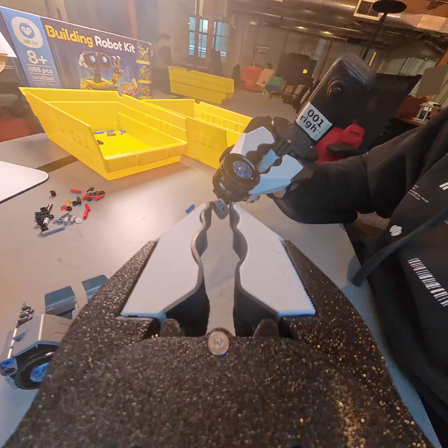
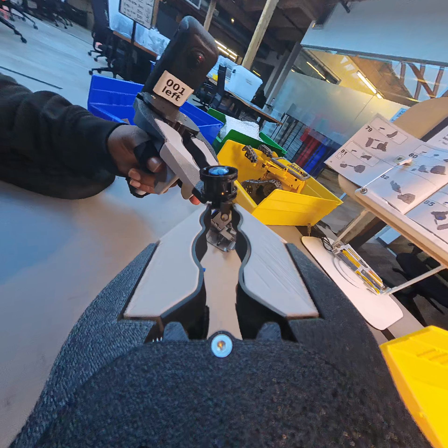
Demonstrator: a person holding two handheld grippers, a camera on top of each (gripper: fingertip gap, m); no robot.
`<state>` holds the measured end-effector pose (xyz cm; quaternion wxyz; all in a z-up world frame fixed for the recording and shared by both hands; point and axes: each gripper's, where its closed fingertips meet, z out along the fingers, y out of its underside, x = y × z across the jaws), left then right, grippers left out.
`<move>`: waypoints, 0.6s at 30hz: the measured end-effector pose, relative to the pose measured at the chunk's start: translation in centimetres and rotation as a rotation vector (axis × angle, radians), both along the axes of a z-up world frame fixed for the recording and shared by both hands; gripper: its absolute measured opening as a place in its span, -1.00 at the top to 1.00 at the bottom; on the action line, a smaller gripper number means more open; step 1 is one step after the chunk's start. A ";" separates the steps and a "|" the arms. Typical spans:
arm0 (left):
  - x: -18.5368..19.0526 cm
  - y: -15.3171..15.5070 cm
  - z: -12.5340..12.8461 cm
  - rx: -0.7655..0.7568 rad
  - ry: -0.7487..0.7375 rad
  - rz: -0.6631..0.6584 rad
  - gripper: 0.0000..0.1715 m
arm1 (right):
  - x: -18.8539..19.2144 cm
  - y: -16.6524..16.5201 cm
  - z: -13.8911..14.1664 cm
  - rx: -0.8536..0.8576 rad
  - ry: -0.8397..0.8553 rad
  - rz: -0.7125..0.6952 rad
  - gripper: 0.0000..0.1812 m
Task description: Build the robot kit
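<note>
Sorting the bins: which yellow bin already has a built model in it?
The yellow bin just beyond the right gripper in the right wrist view: it holds a yellow tracked model. The front bin in the left view holds only loose pieces.

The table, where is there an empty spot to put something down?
The grey table is bare between the loose small parts and the left tool, and in front of the yellow bin. In the right wrist view it is bare below the sleeve. It is crowded around the parts pile, the bins and the manual stand.
</note>
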<state>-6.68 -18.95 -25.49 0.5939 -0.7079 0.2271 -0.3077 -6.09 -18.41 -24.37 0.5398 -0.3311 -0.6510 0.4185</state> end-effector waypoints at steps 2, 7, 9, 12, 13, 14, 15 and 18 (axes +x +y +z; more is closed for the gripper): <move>0.3 -0.1 -0.2 -0.014 -0.004 -0.021 0.85 | 0.3 -0.2 -0.3 0.022 -0.020 0.031 0.82; 1.0 -0.4 0.0 -0.041 -0.100 -0.081 0.85 | 1.1 -0.4 -0.1 -0.043 -0.036 0.112 0.83; 1.2 -0.6 0.4 -0.047 -0.169 -0.112 0.85 | 1.3 -0.5 0.4 -0.106 -0.016 0.140 0.88; 1.5 -0.6 0.6 -0.053 -0.207 -0.129 0.85 | 1.6 -0.4 0.8 -0.185 -0.018 0.181 0.89; 1.5 -0.6 0.6 -0.052 -0.212 -0.130 0.85 | 1.6 -0.3 0.7 -0.188 -0.020 0.186 0.89; 1.5 -0.6 0.7 -0.053 -0.229 -0.138 0.85 | 1.6 -0.4 0.7 -0.200 -0.021 0.195 0.89; 1.5 -0.6 0.9 -0.054 -0.249 -0.147 0.85 | 1.7 -0.4 0.8 -0.223 -0.021 0.208 0.89; 1.6 -0.6 1.4 -0.049 -0.307 -0.159 0.85 | 1.7 -0.3 1.3 -0.317 0.005 0.236 0.89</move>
